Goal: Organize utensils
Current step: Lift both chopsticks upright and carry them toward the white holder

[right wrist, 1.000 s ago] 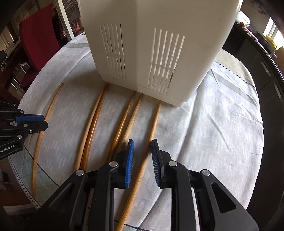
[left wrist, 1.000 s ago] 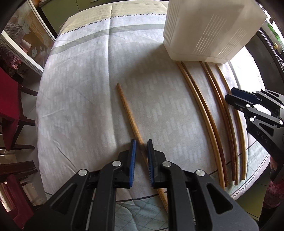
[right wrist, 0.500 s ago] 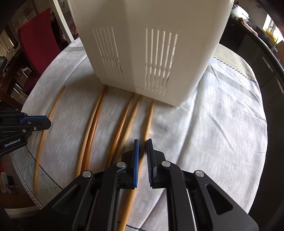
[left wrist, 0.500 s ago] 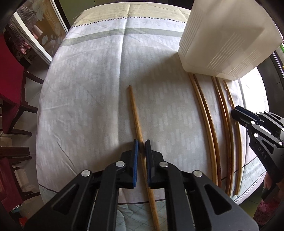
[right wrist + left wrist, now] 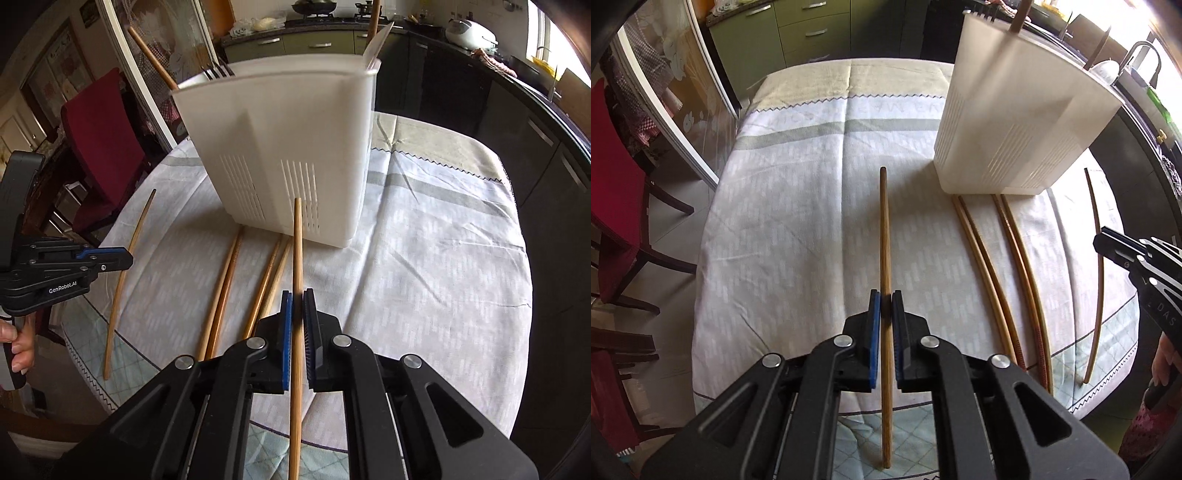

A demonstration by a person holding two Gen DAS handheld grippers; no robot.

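Observation:
My left gripper [image 5: 885, 304] is shut on a wooden chopstick [image 5: 885, 229] and holds it above the tablecloth, pointing away from me. My right gripper [image 5: 297, 306] is shut on another wooden chopstick [image 5: 297, 243], lifted and pointing at the white slotted utensil holder [image 5: 284, 155]. The holder also shows in the left wrist view [image 5: 1015, 122] at the far right. Several more chopsticks [image 5: 990, 273] lie side by side on the cloth in front of the holder. The left gripper shows at the left edge of the right wrist view [image 5: 110, 258].
The round table is covered by a white and grey cloth [image 5: 798, 206]. Red chairs [image 5: 613, 206] stand at its left. The holder contains a fork [image 5: 218, 70] and wooden handles. Kitchen cabinets [image 5: 798, 33] and a dark counter [image 5: 517, 96] lie beyond.
Both grippers closed on a chopstick each and lifted them off the cloth. Both cameras rose and tilted up, so the holder's top and the kitchen came into view.

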